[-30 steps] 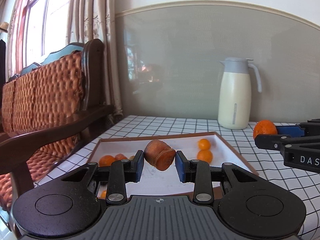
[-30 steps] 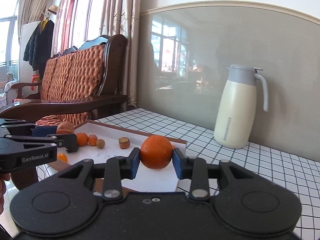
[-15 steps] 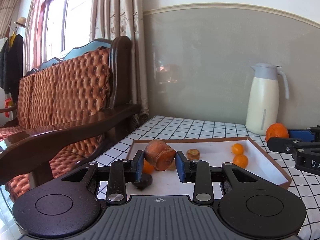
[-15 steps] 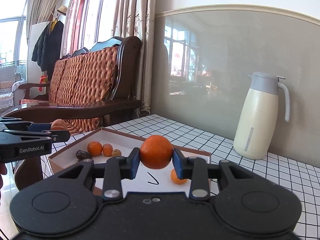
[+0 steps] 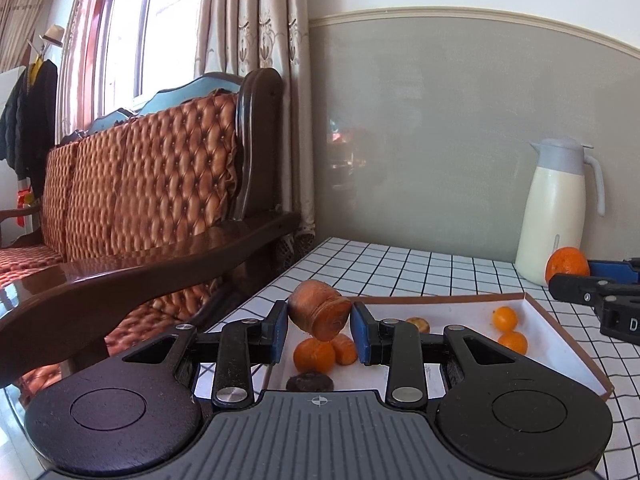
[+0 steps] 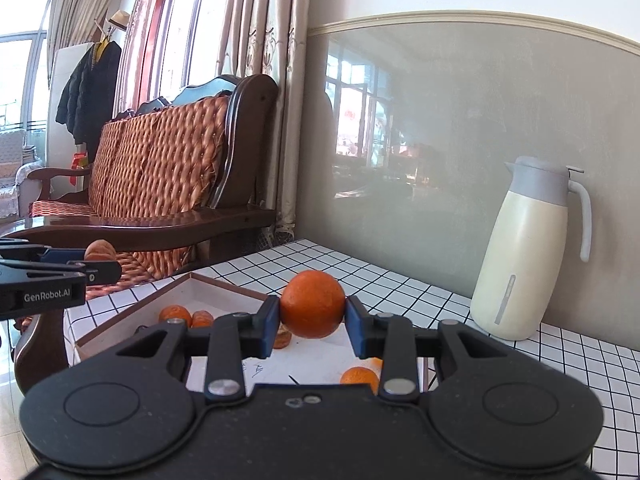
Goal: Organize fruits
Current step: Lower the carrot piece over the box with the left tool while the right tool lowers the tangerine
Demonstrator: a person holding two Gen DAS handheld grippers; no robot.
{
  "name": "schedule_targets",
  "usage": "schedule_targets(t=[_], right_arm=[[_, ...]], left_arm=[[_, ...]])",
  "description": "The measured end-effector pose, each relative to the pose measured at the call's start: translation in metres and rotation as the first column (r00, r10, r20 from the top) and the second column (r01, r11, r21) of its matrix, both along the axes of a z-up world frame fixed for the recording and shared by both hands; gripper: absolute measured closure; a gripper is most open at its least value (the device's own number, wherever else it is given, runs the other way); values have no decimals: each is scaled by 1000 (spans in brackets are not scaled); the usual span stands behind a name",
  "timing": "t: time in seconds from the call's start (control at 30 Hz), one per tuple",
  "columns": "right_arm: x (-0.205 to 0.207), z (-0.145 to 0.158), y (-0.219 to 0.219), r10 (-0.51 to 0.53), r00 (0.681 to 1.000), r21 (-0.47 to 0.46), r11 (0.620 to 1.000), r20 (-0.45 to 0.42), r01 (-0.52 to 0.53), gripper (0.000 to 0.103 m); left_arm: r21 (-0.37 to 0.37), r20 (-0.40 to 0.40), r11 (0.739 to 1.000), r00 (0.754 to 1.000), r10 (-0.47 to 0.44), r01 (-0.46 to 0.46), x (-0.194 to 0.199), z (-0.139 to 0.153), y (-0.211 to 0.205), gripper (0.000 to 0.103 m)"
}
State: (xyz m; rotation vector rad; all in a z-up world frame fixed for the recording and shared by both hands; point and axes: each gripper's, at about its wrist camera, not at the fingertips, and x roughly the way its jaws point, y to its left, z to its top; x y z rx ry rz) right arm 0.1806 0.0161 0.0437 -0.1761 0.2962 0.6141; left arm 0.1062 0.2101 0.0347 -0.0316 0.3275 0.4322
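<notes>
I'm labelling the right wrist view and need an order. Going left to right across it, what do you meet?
Coats on the rack → left gripper holding a brownish fruit → sofa → orange in the right gripper → cream jug.

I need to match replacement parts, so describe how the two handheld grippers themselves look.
Both are matte black. The left gripper has two round discs flanking a ribbed grey centre plate with a small crosshair mark, silver pivot screws on black linkage bars, and blue finger pads. The right gripper is alike but its centre is plain black. White lettering "GenRobot.AI" runs along the left gripper's side. No cables show.
</notes>
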Motion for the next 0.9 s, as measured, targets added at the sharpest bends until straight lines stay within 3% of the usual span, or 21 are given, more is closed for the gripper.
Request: schedule_targets(t=[0.9], right_arm=[[76,-23,11,-49,996,-46,998,-69,45,76]], left_arm=[[-40,-64,999,998,-8,5,90,-21,32,69]])
